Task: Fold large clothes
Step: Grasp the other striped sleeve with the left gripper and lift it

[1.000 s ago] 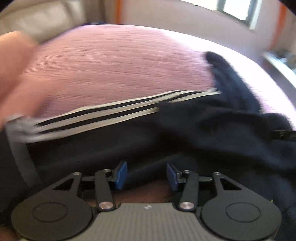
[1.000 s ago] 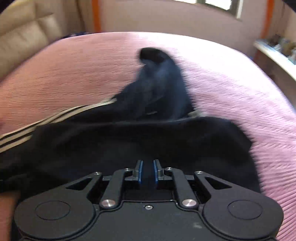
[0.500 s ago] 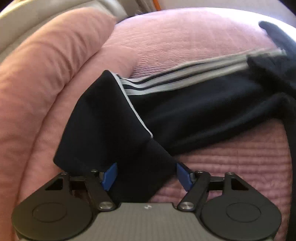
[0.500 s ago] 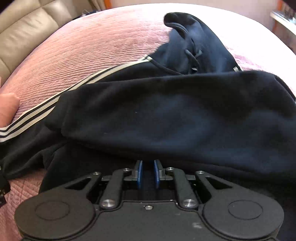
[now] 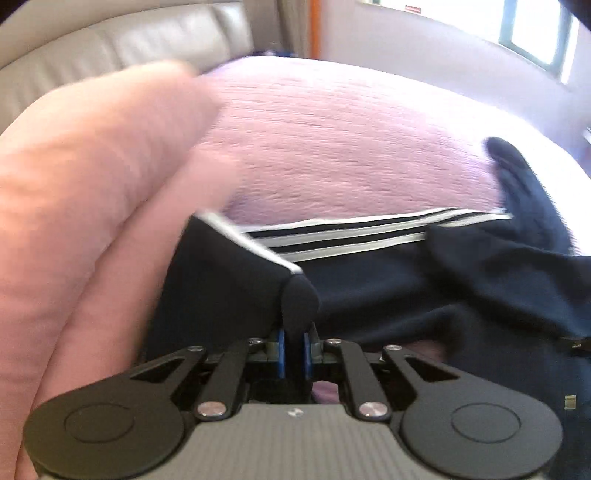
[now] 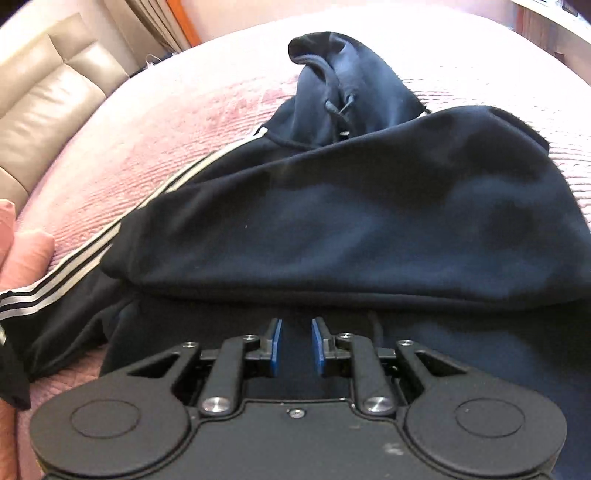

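Observation:
A dark navy hoodie [image 6: 351,206] with white sleeve stripes [image 6: 122,221] lies on a pink bedspread [image 6: 177,122]. Its hood [image 6: 351,85] points to the far side. In the left wrist view the striped sleeve [image 5: 369,236] runs across the bed, and its cuff end [image 5: 229,277] is lifted. My left gripper [image 5: 294,349] is shut on a fold of the sleeve cuff [image 5: 297,302]. My right gripper [image 6: 294,345] sits over the hoodie's near hem with its jaws a little apart and dark cloth between them; they are not pressed on it.
A pink pillow [image 5: 85,206] lies left of the sleeve. A padded beige headboard [image 6: 48,92] stands at the left, also seen in the left wrist view [image 5: 129,48]. A window [image 5: 532,33] is on the far wall. The bedspread [image 5: 351,147] stretches beyond the hoodie.
My left gripper has closed on the sleeve cuff, which lay between its open jaws before, and has lifted it. My right gripper's jaws have opened slightly over the hem.

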A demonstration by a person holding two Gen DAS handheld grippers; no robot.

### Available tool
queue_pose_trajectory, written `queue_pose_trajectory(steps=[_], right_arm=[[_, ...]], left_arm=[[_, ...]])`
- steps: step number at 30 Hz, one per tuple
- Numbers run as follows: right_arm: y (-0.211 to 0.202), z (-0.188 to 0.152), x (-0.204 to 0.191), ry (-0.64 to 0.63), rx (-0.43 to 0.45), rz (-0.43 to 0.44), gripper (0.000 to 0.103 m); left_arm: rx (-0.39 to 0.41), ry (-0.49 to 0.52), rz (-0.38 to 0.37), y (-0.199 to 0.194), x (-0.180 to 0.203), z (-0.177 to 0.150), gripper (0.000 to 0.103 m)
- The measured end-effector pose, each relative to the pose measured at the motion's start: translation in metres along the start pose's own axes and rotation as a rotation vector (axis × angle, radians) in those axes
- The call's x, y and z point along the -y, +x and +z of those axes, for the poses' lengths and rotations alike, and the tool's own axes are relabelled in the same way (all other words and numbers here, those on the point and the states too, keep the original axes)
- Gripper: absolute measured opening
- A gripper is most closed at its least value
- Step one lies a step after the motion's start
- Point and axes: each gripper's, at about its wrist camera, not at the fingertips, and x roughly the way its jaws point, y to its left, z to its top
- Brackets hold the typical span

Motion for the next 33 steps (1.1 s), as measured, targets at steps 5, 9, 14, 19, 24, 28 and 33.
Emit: queue_pose_trajectory(steps=[5, 9, 14, 19, 24, 28, 33], right_arm=[[-0.032, 0.011, 0.025, -0.008, 0.036, 0.017, 0.020], [-0.059, 0.020, 0.054, -0.008, 0.069, 0.017, 0.020], [-0.081, 0.027, 0.089, -0.011, 0.098, -0.019, 0.020], [-0.092, 0.031, 0.127, 0.030, 0.105, -0.028, 0.020], [-0.095, 0.034, 0.155, 0.065, 0.107, -0.029, 0.021], [-0.095, 0.036, 0.167, 0.075, 0.110, -0.026, 0.021], [-0.090, 0.037, 0.174, 0.086, 0.096, -0.019, 0.021]], left_arm=[[-0.021, 0.011, -0.088, -0.013, 0.081, 0.035, 0.011], [-0.007, 0.038, -0.174, -0.018, 0.154, 0.049, 0.011], [-0.005, 0.095, -0.242, -0.020, 0.235, 0.050, 0.011], [-0.021, 0.135, -0.275, -0.008, 0.294, 0.049, 0.011], [-0.034, 0.153, -0.285, 0.002, 0.327, 0.048, 0.011], [-0.041, 0.167, -0.286, 0.011, 0.347, 0.045, 0.011], [-0.070, 0.167, -0.287, 0.028, 0.362, 0.039, 0.011]])
